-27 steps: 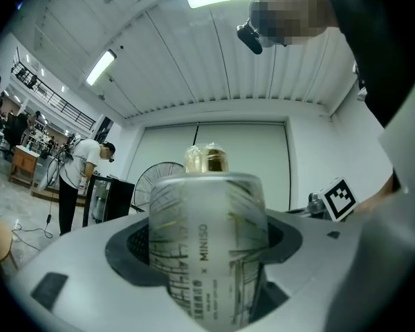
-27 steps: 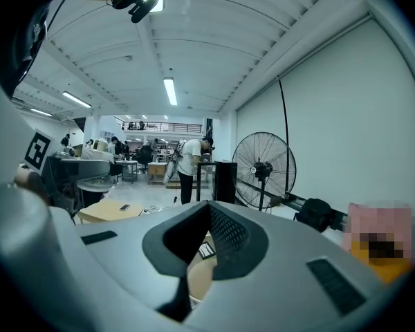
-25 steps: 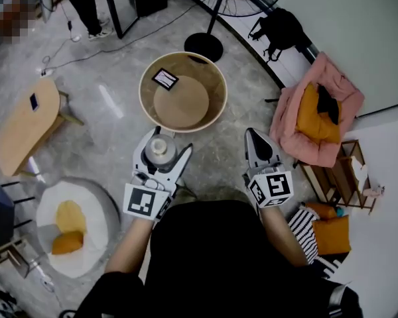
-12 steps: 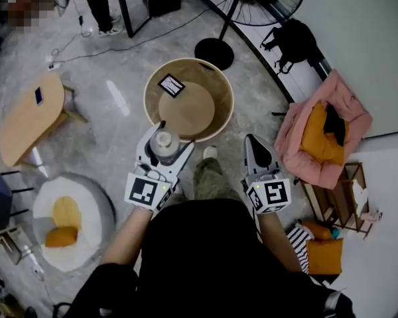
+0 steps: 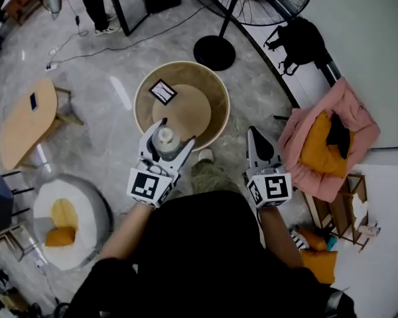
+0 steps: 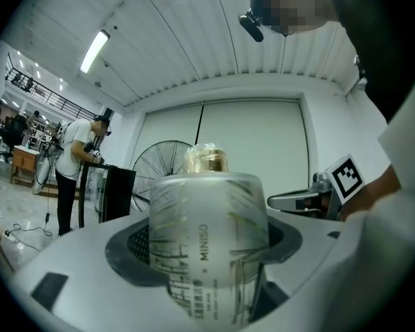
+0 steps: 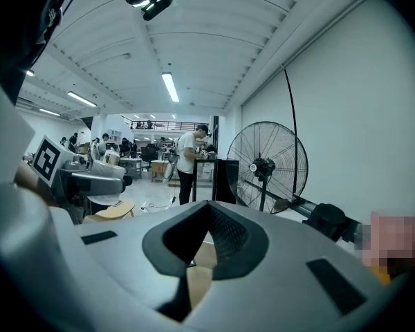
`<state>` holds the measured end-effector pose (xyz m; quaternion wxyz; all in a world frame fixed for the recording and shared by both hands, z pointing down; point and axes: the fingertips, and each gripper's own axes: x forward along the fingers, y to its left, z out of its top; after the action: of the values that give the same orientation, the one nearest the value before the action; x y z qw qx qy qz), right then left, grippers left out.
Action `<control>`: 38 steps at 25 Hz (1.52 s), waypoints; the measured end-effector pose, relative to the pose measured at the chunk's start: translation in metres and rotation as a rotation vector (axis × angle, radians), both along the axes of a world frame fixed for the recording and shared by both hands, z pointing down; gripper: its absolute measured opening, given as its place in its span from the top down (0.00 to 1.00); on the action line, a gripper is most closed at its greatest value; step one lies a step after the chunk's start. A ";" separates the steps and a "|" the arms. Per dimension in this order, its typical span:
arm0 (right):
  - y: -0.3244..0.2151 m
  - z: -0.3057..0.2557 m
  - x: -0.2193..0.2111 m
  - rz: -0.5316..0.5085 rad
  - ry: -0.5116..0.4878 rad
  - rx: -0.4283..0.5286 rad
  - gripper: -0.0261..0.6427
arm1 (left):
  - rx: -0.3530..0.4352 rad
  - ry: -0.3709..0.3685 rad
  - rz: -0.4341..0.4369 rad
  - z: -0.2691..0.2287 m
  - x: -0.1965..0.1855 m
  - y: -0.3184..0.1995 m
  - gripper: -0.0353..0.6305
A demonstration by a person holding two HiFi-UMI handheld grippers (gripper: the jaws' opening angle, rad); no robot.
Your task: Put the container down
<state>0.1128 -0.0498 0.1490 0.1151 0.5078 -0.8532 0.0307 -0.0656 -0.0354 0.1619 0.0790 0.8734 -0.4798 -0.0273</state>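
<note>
A frosted glass container (image 5: 164, 138) with a gold cap stands upright between the jaws of my left gripper (image 5: 164, 130), which is shut on it. In the left gripper view the container (image 6: 207, 247) fills the middle and shows printed lines and lettering. It hangs over the near rim of a round wooden table (image 5: 215, 101) with a raised edge. My right gripper (image 5: 255, 135) is shut with nothing in it, to the right of the table; its closed jaws (image 7: 209, 209) point into the room.
A black-and-white card (image 5: 162, 91) lies on the round table. A fan stand (image 5: 214, 48) is behind it, a pink chair with an orange cushion (image 5: 328, 141) to the right, a low wooden table (image 5: 26, 121) and a white pouf (image 5: 66, 220) to the left.
Both grippers have moved forward towards the round table. The container, still held, now sits over the table's near rim instead of short of it.
</note>
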 end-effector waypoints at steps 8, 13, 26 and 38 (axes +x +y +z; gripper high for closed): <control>-0.050 0.068 0.027 0.021 -0.048 -0.150 0.93 | -0.111 -0.021 0.018 0.089 0.042 -0.052 0.42; -0.082 0.116 0.037 -0.022 -0.026 -0.133 0.93 | -0.142 -0.051 0.035 0.146 0.067 -0.089 0.42; -0.151 0.289 0.043 -0.169 -0.061 -0.208 0.93 | -0.151 -0.122 0.073 0.313 0.115 -0.184 0.42; -0.163 0.419 0.057 -0.200 -0.008 -0.309 0.93 | -0.198 -0.209 0.108 0.476 0.151 -0.212 0.42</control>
<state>0.1702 -0.2125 0.5682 0.1910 0.3965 -0.8850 0.1519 0.0858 -0.2473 0.6377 0.1156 0.8840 -0.4381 0.1153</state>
